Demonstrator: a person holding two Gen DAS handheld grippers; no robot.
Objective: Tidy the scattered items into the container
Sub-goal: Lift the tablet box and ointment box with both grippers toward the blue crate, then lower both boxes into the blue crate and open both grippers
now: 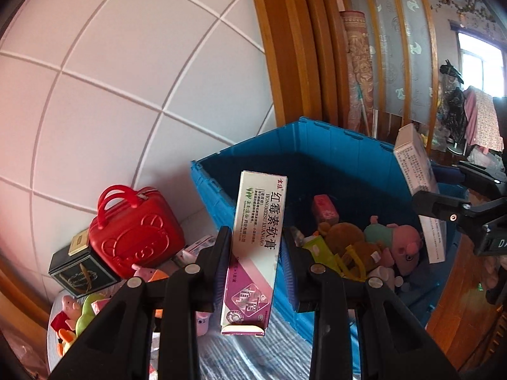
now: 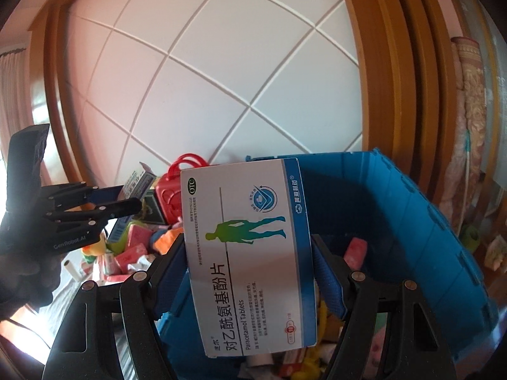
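Note:
My left gripper (image 1: 255, 232) is shut on a narrow white, green and purple ointment box (image 1: 259, 215), held upright just in front of the blue crate's (image 1: 332, 158) near-left wall. My right gripper (image 2: 248, 242) is shut on a wide white and blue paracetamol box (image 2: 247, 253), held on end above the crate's (image 2: 396, 205) near rim. Each view shows the other gripper: the right gripper (image 1: 440, 186) with its box (image 1: 412, 164) over the crate's right side, the left gripper (image 2: 128, 197) with the ointment box (image 2: 136, 183) at far left. A pink pig plush (image 1: 399, 243) and other toys lie in the crate.
A red toy suitcase (image 1: 133, 231) and a dark box (image 1: 79, 269) stand left of the crate by the tiled wall. Plush toys (image 1: 79, 313) and small pink packets (image 2: 136, 237) are scattered on the silvery table cover (image 1: 240, 357). A wooden frame (image 1: 285, 47) rises behind the crate.

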